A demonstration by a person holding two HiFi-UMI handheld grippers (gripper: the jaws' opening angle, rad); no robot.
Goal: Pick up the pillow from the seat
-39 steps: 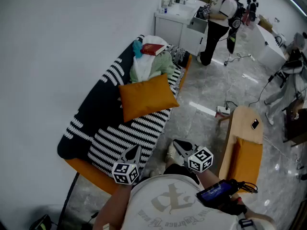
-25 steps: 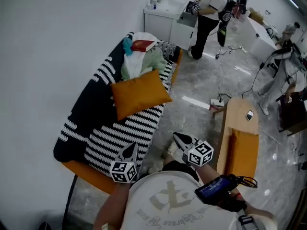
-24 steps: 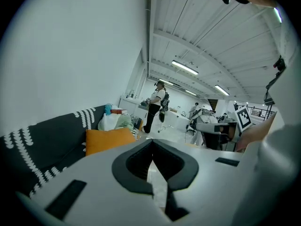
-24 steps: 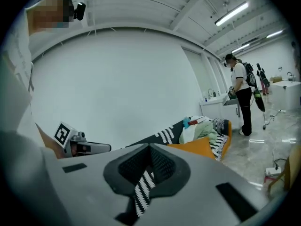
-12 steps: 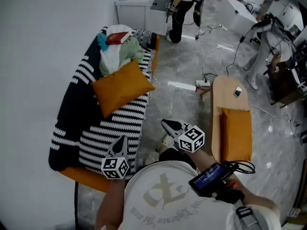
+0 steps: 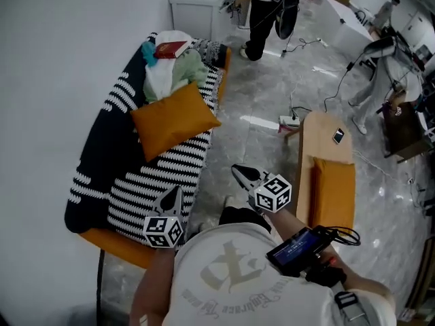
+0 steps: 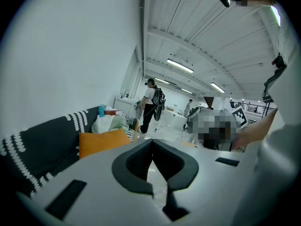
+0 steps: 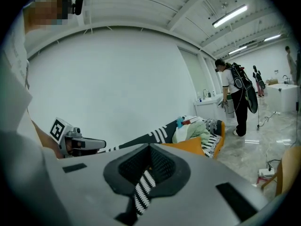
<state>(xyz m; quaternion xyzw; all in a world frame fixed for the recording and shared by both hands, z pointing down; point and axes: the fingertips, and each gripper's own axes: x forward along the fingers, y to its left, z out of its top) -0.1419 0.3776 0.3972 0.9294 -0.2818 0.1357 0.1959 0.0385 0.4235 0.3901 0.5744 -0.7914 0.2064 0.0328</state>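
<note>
Orange square fabric pillow (image 6: pixel 175 119) on the black-and-white striped sofa (image 6: pixel 153 185) — both tools short of it.
It lies on the seat, its far edge against a heap of pale clothes (image 6: pixel 171 75). Jaws are pressed together with nothing between them on the left tool (image 6: pixel 175 193) and the right tool (image 6: pixel 236 170) — both near the sofa's near end, well apart from the pillow.

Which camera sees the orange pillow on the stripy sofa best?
The head view: the whole pillow shows from above. The left gripper view shows it small and side-on; the right gripper view shows only a partly hidden strip.
</note>
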